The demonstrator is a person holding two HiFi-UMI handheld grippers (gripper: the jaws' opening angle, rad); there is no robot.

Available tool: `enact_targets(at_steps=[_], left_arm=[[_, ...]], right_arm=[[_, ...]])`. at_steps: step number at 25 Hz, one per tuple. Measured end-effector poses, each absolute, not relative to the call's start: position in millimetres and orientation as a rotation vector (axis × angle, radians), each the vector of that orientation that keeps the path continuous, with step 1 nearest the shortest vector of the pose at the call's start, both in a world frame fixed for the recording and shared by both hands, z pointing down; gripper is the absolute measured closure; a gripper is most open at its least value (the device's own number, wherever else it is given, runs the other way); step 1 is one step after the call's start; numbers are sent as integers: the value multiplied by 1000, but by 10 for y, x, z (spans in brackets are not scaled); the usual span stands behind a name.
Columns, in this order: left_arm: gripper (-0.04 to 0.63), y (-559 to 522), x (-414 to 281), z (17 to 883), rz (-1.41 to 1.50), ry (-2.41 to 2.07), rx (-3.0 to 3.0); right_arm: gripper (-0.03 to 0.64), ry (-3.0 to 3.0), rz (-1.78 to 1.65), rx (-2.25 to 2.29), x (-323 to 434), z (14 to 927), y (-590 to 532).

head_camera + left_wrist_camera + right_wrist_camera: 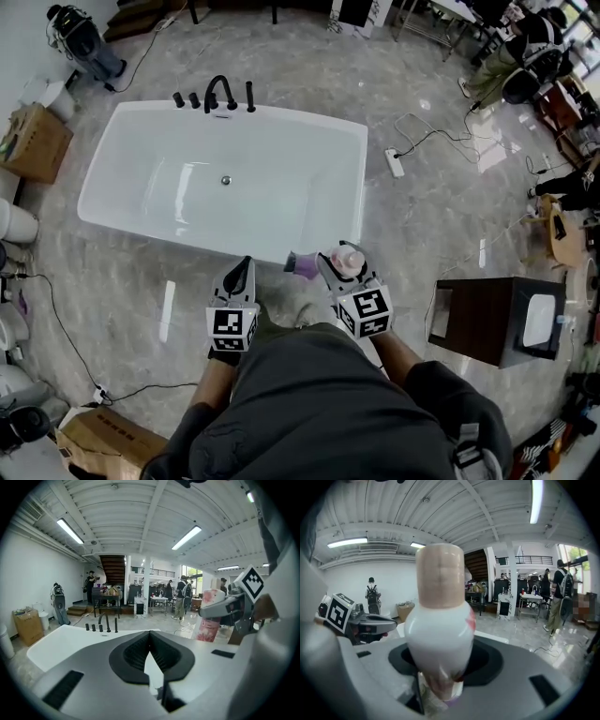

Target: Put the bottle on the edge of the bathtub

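A white bottle (pixel 351 265) with a pale beige cap and pink print is clamped in my right gripper (pixel 343 256), held upright above the floor just in front of the bathtub's near right corner. In the right gripper view the bottle (pixel 440 616) fills the middle, with the dark pads (pixel 485 660) pressed against its sides. The white bathtub (pixel 361 187) stands empty, with black taps (pixel 220 94) on its far rim. My left gripper (pixel 246 264) is shut on nothing beside the right one, and its pads (pixel 161 656) meet. From there the bottle (pixel 208 616) shows at the right.
A dark brown cabinet (pixel 497 319) with a white basin stands on the floor to the right. Cardboard boxes (pixel 33 141) (pixel 98 441) sit at the left. Cables and a power strip (pixel 395 162) lie on the marble floor. A small purple thing (pixel 304 266) shows by the tub's near edge.
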State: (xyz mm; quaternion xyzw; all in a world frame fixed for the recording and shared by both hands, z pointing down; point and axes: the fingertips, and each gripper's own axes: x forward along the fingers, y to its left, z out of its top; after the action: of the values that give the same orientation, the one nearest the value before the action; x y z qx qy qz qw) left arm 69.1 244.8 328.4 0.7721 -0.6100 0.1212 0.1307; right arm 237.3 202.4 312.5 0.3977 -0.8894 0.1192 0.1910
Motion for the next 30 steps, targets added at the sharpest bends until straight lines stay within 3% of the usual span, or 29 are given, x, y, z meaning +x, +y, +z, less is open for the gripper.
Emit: enact_targets(at_steps=[16,30], left_arm=[[594,666,-834,3791,403,-1504,2385],[594,-518,-1029,4417,413,-1612,2345]], right_arm=[[403,-2333,411,1394,1068,3516,426],[403,-2379,327,1312,716,4176,-1074]])
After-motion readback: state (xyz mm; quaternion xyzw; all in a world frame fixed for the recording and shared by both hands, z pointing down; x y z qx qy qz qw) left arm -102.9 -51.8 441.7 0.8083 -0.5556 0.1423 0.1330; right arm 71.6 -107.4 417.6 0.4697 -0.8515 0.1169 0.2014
